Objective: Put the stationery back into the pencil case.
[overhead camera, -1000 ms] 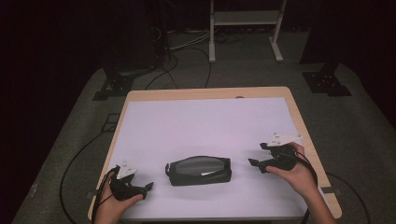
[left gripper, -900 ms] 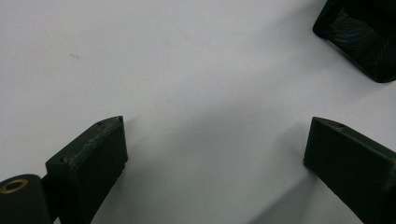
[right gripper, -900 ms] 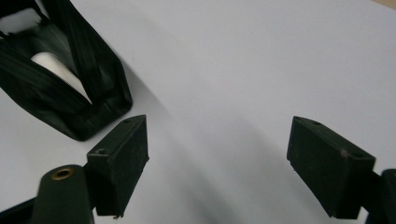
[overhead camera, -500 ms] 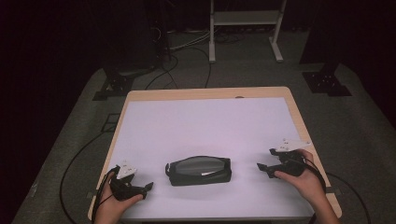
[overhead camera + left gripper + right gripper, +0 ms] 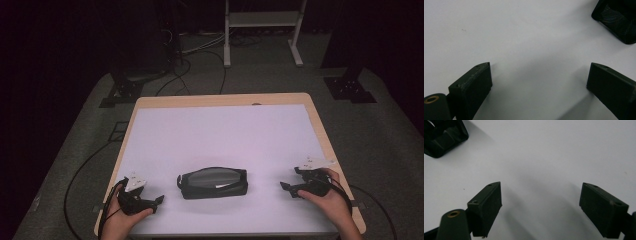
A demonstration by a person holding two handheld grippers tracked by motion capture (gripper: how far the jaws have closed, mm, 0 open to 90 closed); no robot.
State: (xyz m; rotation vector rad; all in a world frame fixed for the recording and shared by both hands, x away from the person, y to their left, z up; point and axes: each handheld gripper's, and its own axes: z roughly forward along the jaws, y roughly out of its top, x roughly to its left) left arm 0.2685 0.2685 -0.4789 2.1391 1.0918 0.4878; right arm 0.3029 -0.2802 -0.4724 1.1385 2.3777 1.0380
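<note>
Between the two grippers, on the white surface [image 5: 220,135]: one black pouch [image 5: 213,182], lying flat, long side across, well apart from both grippers. A pale mark sits on its top, too small to read. A loop or strap at its left end is hard to make out.

Left gripper [image 5: 156,200]: held in the left hand [image 5: 126,216], near the front left corner of the surface. Jaws spread wide, nothing between them, tips just over the bare surface. In the left gripper view, the pouch [image 5: 617,21] shows as a mesh-textured corner cut off at the upper right edge, ahead and to the right of the jaws.

Right gripper [image 5: 289,187]: held in the right hand [image 5: 330,197], near the front right edge of the surface. Jaws spread wide, holding nothing. In the right gripper view, the pouch [image 5: 441,136] is cut off at the upper left corner, ahead and to the left of the jaws.

Beyond the surface: a grey floor mat [image 5: 260,70], loose black cables [image 5: 185,75], a white metal stand [image 5: 262,22] cut off at the top edge, and dark stand feet [image 5: 350,87] to either side. The room behind is too dark to make out.
</note>
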